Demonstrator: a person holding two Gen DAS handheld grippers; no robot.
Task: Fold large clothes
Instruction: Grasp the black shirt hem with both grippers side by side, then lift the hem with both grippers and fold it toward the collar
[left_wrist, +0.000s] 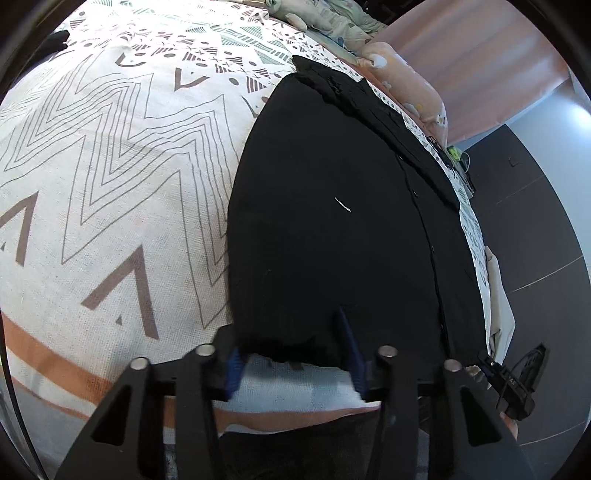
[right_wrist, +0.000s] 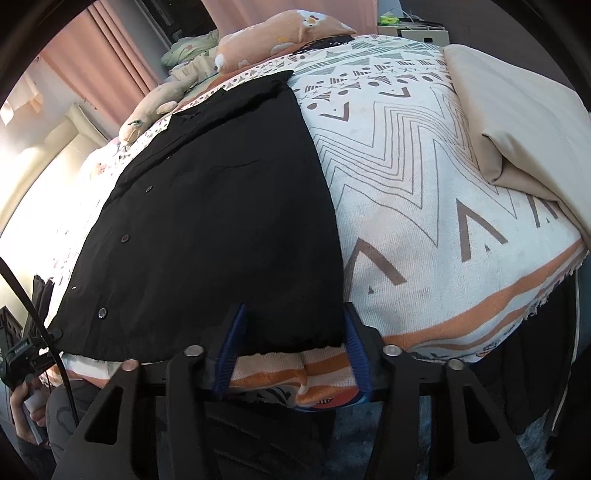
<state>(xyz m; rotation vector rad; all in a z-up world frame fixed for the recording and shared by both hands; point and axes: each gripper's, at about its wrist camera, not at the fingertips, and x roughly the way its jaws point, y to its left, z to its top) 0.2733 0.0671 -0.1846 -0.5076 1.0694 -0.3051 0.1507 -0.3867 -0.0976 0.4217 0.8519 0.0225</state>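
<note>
1. The left gripper (left_wrist: 295, 350) has its jaws partly apart, straddling the near hem of the black shirt (left_wrist: 332, 221). The blue pads (left_wrist: 351, 343) stand on either side of the hem's left corner, and a gap shows between pad and cloth, so nothing is clamped.
2. The right gripper (right_wrist: 291, 347) has its jaws partly apart as well, set over the hem's right corner. One blue pad (right_wrist: 231, 343) lies over the black cloth and the other (right_wrist: 356, 350) sits just beside the shirt's right edge; the fabric is between them but is not pinched.
3. The black shirt (right_wrist: 207, 221) lies flat on the bed, buttoned, with a row of dark buttons (right_wrist: 125, 239) running along its length. Its hem is at the near edge of the bed and its collar end points away toward the pillows.
4. Under it is a white bedspread (left_wrist: 110, 184) printed with grey zigzags and triangles, with orange stripes (right_wrist: 461, 321) along the near border.
5. A beige folded cloth (right_wrist: 517, 122) rests on the bedspread well to the right of the shirt.
6. At the far end lie a peach pillow (right_wrist: 280, 37) and a soft toy (right_wrist: 147, 110).
7. Pink curtains (right_wrist: 92, 62) hang beyond the bed; a dark floor (left_wrist: 535, 221) shows beside it.
</note>
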